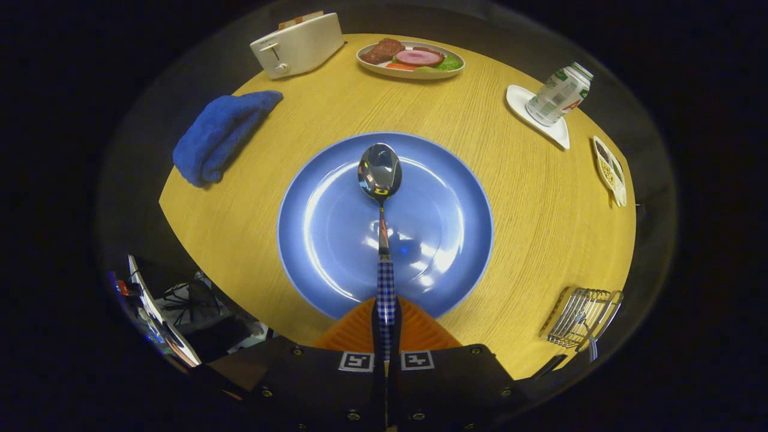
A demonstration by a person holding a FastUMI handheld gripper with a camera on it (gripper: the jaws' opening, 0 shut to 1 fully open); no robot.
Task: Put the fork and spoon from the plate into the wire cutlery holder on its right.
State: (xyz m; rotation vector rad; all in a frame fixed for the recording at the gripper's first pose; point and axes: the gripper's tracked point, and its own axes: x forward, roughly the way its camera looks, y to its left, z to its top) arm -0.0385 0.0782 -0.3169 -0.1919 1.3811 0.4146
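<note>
Gripping the spoon (380,240) by its checked handle, my gripper (386,327) has both orange fingers (354,330) pressed narrow against it, one on each side. The spoon's long axis runs straight ahead from my fingertips, bowl at the far end, and it sits over the middle of the blue plate (456,240). I count one spoon and one plate. To my right, near the table's (528,198) close edge, sits the one wire cutlery holder (581,317), with a checked handle already leaning in it; I cannot tell which piece it is. Bare wood lies between plate and holder. Further on to the left lies a folded blue towel (219,135); to the right, a can (559,94) on a white dish (555,129) and a small divided dish (610,169) at the rim. Farthest off stand one toaster (297,45) and one plate of food (411,59).
</note>
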